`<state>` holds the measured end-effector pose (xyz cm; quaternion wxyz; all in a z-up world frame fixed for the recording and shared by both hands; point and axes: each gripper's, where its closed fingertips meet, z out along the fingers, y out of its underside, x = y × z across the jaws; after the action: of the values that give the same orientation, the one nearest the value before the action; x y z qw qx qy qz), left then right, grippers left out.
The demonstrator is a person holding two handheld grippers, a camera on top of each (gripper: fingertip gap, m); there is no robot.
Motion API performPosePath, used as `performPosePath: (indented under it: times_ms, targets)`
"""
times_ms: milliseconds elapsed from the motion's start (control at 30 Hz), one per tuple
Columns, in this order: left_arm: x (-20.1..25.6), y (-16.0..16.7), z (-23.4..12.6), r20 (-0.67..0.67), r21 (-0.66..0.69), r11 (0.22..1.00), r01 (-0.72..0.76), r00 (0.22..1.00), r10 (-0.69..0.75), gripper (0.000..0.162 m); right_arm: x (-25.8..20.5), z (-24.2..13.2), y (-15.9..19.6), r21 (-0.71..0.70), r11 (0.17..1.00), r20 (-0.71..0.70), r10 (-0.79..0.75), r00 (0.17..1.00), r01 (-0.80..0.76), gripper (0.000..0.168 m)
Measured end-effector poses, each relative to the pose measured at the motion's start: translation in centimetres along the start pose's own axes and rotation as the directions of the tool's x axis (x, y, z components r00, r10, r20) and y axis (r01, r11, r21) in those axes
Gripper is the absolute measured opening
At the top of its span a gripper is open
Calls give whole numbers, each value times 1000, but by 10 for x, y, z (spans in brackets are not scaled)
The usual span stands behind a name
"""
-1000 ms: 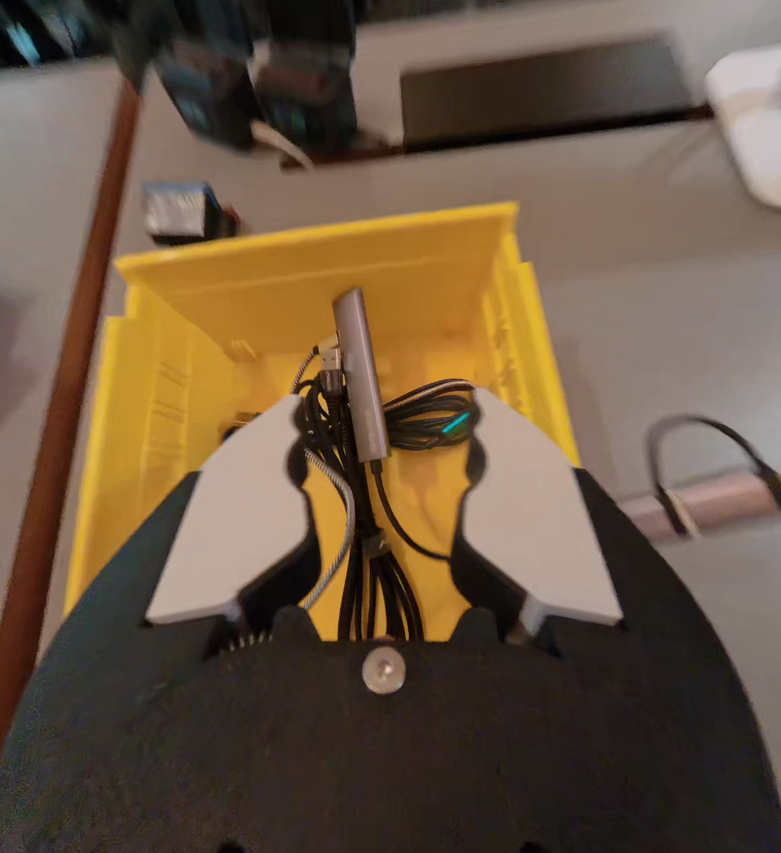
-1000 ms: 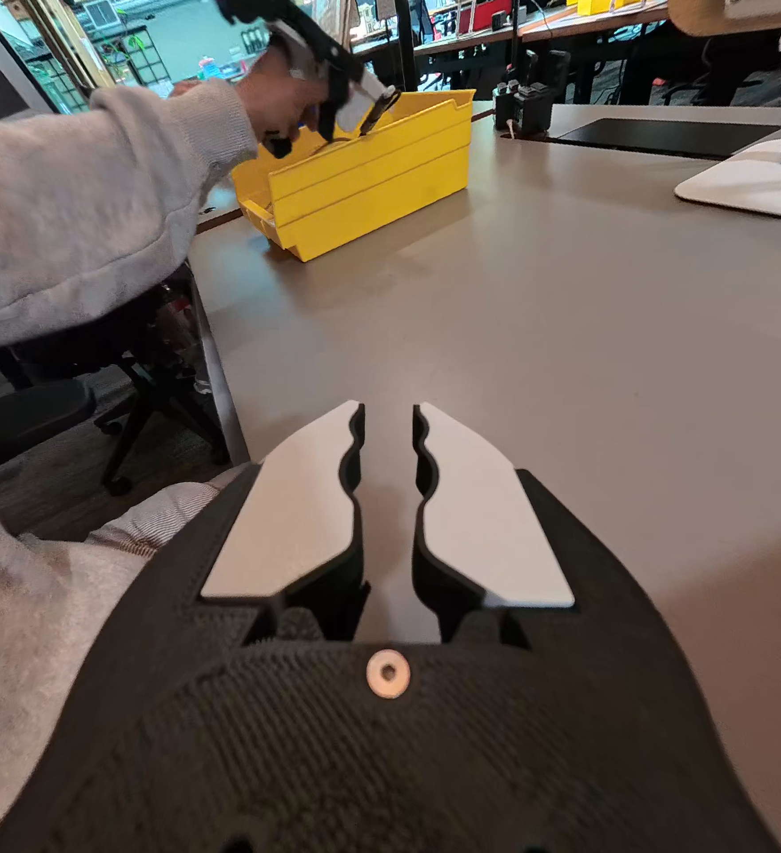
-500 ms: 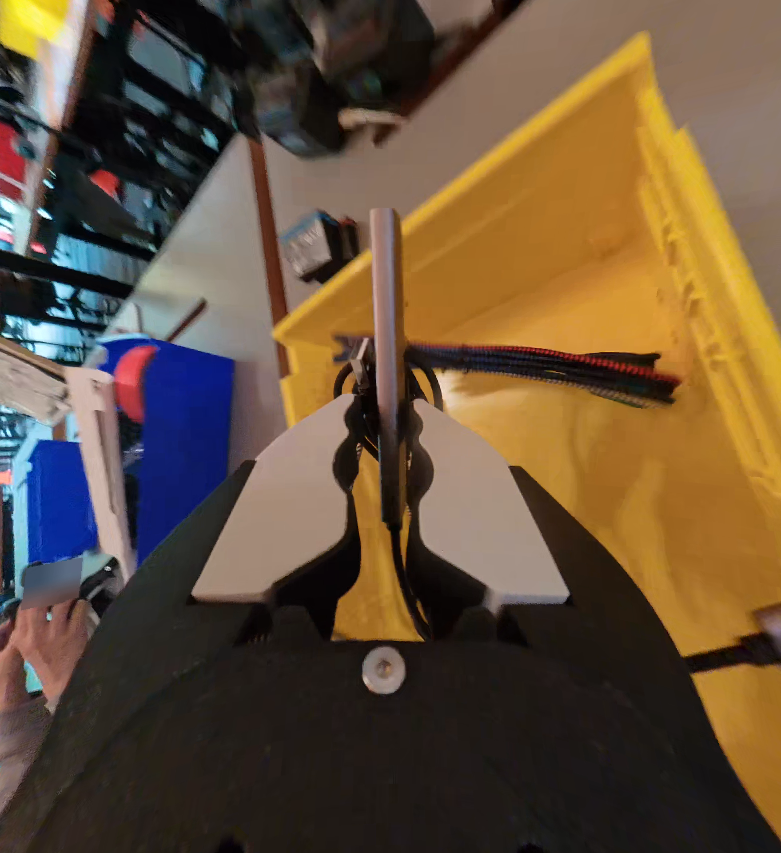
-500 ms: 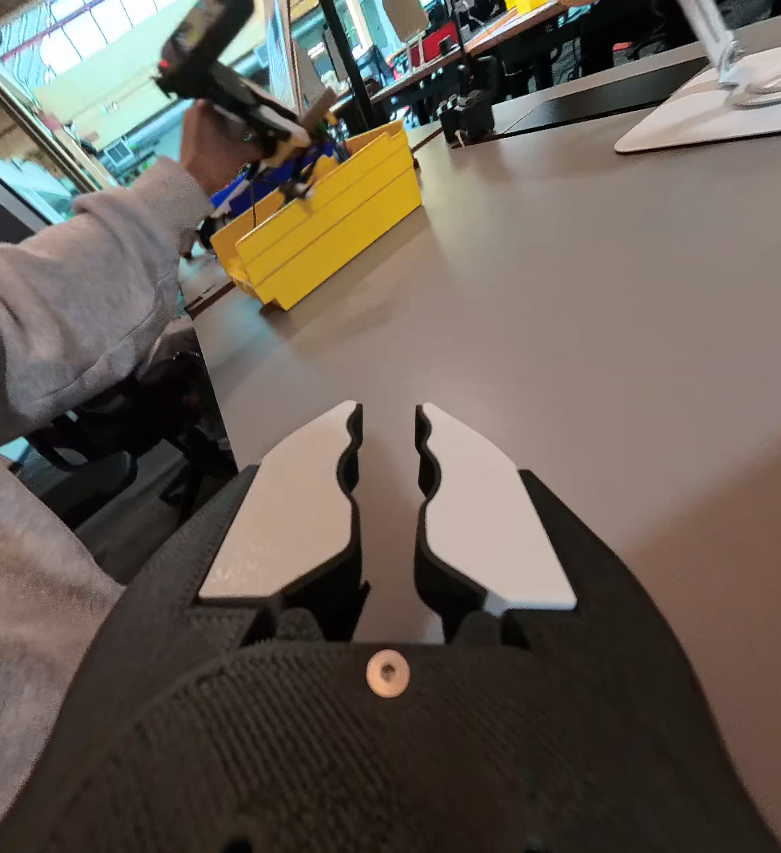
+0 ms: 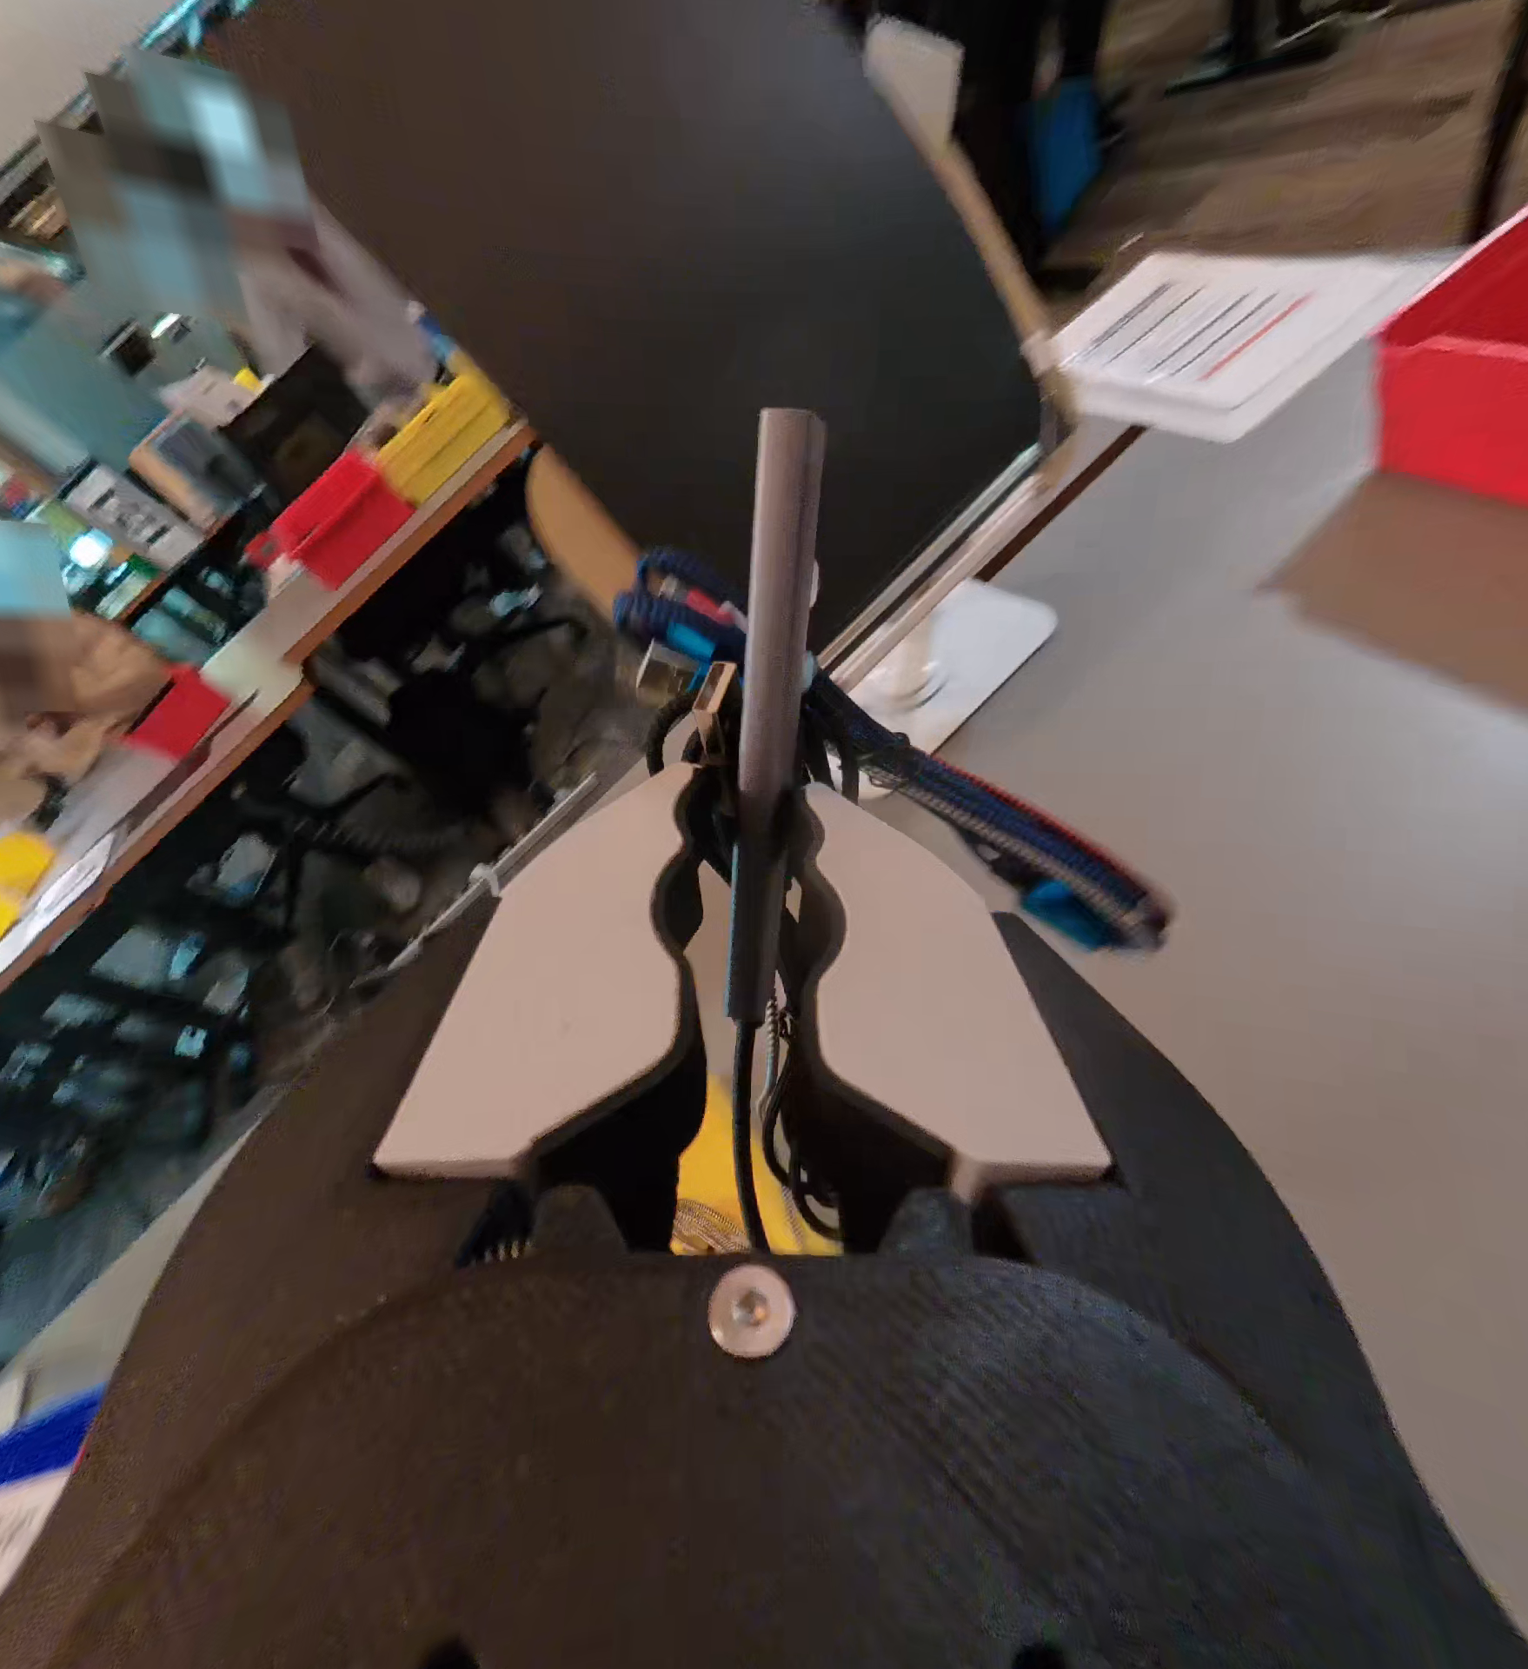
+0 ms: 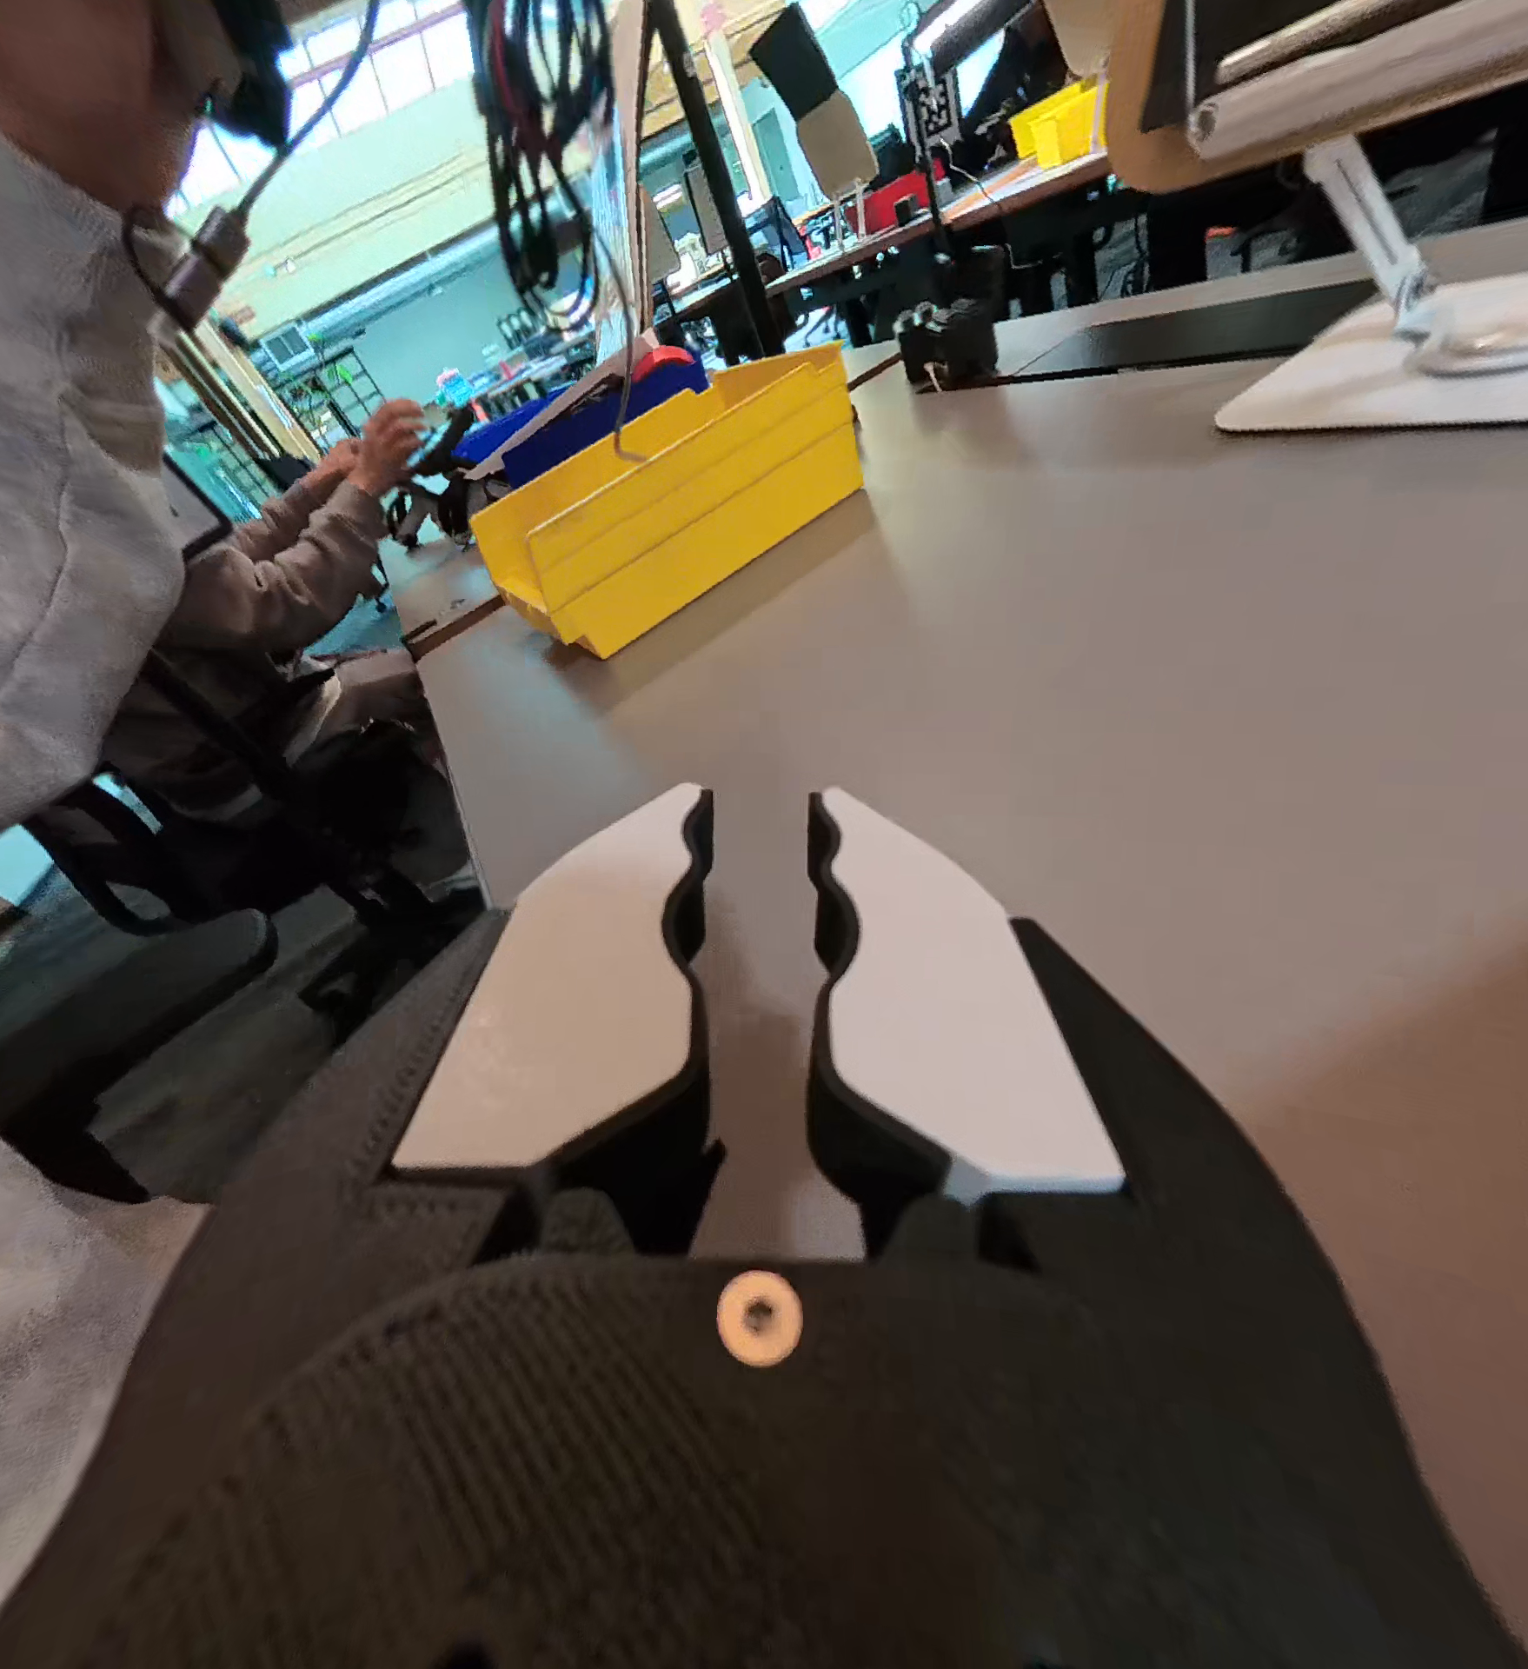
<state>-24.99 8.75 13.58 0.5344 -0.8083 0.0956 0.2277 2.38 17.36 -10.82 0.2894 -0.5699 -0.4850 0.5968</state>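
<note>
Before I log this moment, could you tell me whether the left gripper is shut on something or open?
Shut: the left gripper clamps a grey hub, with tangled cables hanging around it.

Two matching handheld grippers – black bodies, pale grey fingers

We are looking at the left gripper [image 5: 747, 804] and the right gripper [image 6: 759, 799], and both are showing the same build: a wide, rounded black body with a ribbed, layered texture, flaring out toward two flat light-grey fingers [image 6: 580, 1002] that are tapering to points. Black wavy-edged pads are lining the inner faces of the fingers. A single round silver screw [image 5: 750, 1322] is sitting at the centre of each body, just behind the finger roots – on the right one [image 6: 759, 1317] it is looking slightly paler. We are wearing a light grey fleecy sleeve [image 6: 29, 560], showing at the left of the right wrist view.
</note>
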Motion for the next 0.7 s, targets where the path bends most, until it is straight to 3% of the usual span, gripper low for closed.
performPosePath:
  times_ms: [33,300,400,467,533,700]
  targets:
    - [18,-13,8,-31,31,999,-10,999,11,16,-2,1,1,-6,1000,0,-25,1000,25,19]
    - [122,-93,57,-240,232,972,-48,965,105,15,3,-5,-11,52,998,-7,-21,1000,21,18]
    - [155,-111,61,-334,318,947,-33,931,144,15,21,-19,-27,156,988,-108,8,994,9,34]
    - [179,-109,64,-381,354,935,-35,907,178,15,37,-38,-46,280,958,-225,0,974,65,48]
    - [203,-96,70,-423,354,935,-34,885,193,15,37,-56,-64,375,920,-251,-15,968,112,54]
    - [263,-42,81,-497,339,941,-9,847,188,15,21,-61,-74,400,892,-239,-122,963,212,57]
